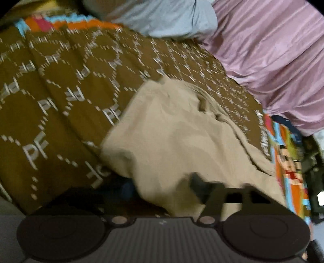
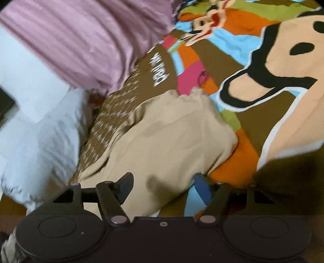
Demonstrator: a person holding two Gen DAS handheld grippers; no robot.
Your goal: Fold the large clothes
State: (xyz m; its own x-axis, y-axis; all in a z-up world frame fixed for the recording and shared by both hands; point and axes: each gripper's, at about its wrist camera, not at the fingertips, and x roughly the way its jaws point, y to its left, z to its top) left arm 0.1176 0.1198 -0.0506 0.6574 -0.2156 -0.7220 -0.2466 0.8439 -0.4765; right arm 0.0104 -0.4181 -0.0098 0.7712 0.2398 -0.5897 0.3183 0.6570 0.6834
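Observation:
A beige garment [image 1: 172,131] lies bunched on a brown bedspread printed with white letters [image 1: 50,91]. In the left wrist view my left gripper [image 1: 162,188] sits at the garment's near edge. Its jaws stand apart with a fold of the beige cloth between them, and its left finger is half hidden in shadow. The right wrist view shows the same garment [image 2: 172,131] spread ahead of my right gripper [image 2: 164,186]. That gripper's jaws are wide apart over the near end of the cloth, and neither pad presses on it.
A pink striped quilt [image 1: 273,50] [image 2: 81,40] is piled along one side of the bed. A grey-blue pillow [image 1: 162,18] lies at the far end, and white bedding [image 2: 40,131] sits to the left. The cover's bright cartoon print [image 2: 263,81] stretches to the right.

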